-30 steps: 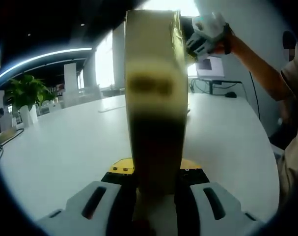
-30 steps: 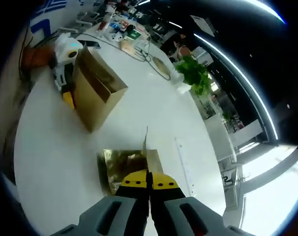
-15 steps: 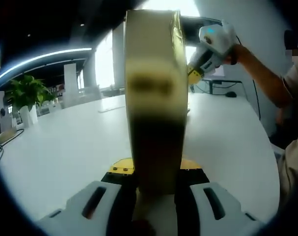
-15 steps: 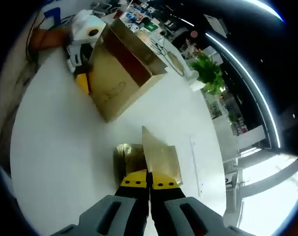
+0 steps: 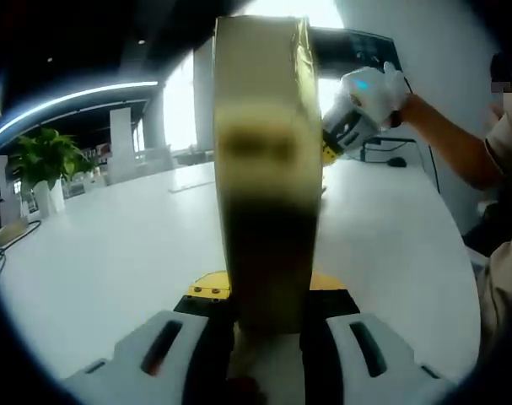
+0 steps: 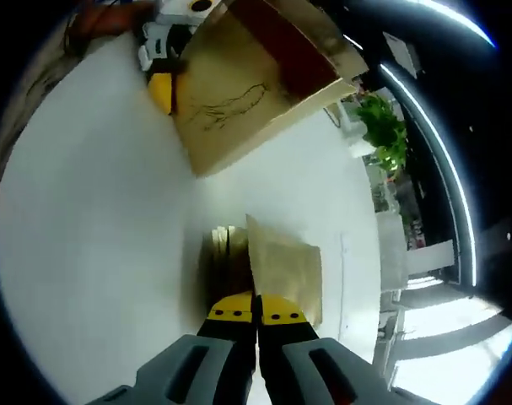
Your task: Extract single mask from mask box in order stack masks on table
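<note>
In the left gripper view, your left gripper (image 5: 268,316) has its jaws clamped on the lower end of the mask box (image 5: 268,169), which stands up tall and narrow between them; holding it this way keeps the box fixed and lifted off the white table (image 5: 112,245) so that its contents can be pulled out without the box sliding along; off behind the box's upper edge, on the far side, you can see your right gripper (image 5: 357,110) in your hand, working just beside the box; a potted plant (image 5: 45,160) stands at the table's far edge, well apart from all this. In the right gripper view, your right gripper (image 6: 256,314) has its jaws pressed together on the near edge of a single golden mask packet (image 6: 281,266), which hangs out flat ahead of the jaws; pinching it by the edge leaves the rest free to be laid down; directly below it lies a small stack of packets (image 6: 222,253) on the table (image 6: 87,211), so I judge you are bringing this one over the pile to add it; the mask box (image 6: 256,80) shows beyond, open and tilted, with the left gripper (image 6: 167,51) at its end; I cannot tell how many packets remain inside.
</note>
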